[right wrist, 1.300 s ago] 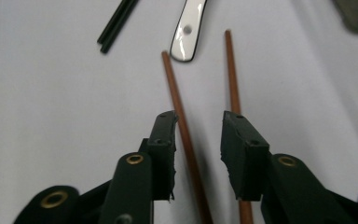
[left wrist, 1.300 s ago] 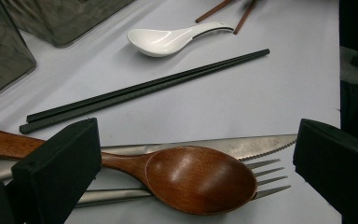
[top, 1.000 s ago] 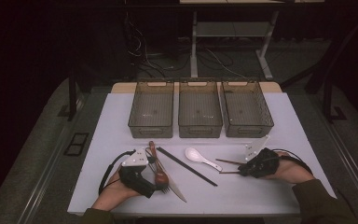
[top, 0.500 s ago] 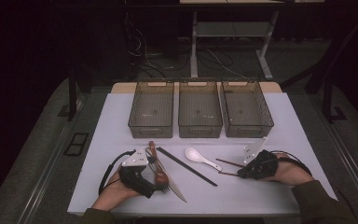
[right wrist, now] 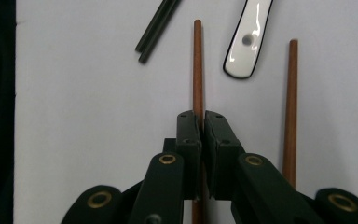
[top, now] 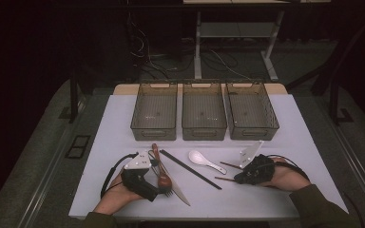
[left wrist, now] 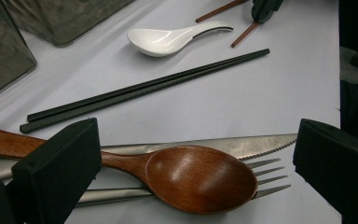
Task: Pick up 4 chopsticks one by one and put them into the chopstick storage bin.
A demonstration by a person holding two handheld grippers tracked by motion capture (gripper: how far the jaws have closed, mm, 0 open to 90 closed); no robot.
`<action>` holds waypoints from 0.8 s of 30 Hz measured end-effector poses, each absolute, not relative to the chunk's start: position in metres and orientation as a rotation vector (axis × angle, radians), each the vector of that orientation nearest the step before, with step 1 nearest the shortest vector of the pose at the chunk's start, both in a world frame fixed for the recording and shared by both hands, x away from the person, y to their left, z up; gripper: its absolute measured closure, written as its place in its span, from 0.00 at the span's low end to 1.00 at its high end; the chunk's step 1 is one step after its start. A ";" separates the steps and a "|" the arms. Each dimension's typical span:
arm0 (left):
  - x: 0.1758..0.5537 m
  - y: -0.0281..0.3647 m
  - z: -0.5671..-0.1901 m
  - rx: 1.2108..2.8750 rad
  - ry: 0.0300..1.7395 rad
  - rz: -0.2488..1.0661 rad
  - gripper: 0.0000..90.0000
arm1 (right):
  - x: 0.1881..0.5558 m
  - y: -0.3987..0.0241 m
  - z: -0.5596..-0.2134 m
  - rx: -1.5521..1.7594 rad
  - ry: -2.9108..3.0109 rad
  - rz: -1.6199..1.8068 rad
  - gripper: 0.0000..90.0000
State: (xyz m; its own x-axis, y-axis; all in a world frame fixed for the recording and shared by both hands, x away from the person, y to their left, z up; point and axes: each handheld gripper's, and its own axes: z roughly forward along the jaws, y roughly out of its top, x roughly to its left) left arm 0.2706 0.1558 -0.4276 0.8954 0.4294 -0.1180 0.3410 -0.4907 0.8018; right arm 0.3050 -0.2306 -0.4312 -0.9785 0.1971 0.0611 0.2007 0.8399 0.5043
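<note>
A wooden spoon lies on top of a steel knife and a fork. My left gripper stands open, one jaw on each side of the spoon's bowl and neck, near the table's front left. My right gripper is shut on a brown chopstick that lies low on the table. A second brown chopstick lies loose beside it. Between the grippers are a white ceramic spoon and a pair of black chopsticks.
Three dark see-through bins stand side by side at the back of the white table. Cables trail from both grippers toward the front edge.
My right gripper has edged a little to the left along the table. The left gripper and the cutlery under it have stayed put.
</note>
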 end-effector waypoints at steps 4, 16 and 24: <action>0.271 0.156 -0.428 2.130 0.548 0.122 0.00 | 0.304 -0.224 -0.432 -0.333 -3.030 -0.837 0.93; 0.271 0.157 -0.427 2.124 0.552 0.122 0.00 | 0.292 -0.262 -0.426 -0.395 -3.030 -0.938 0.81; 0.271 0.157 -0.427 2.118 0.553 0.122 0.00 | 0.283 -0.296 -0.427 -0.452 -3.024 -0.958 0.82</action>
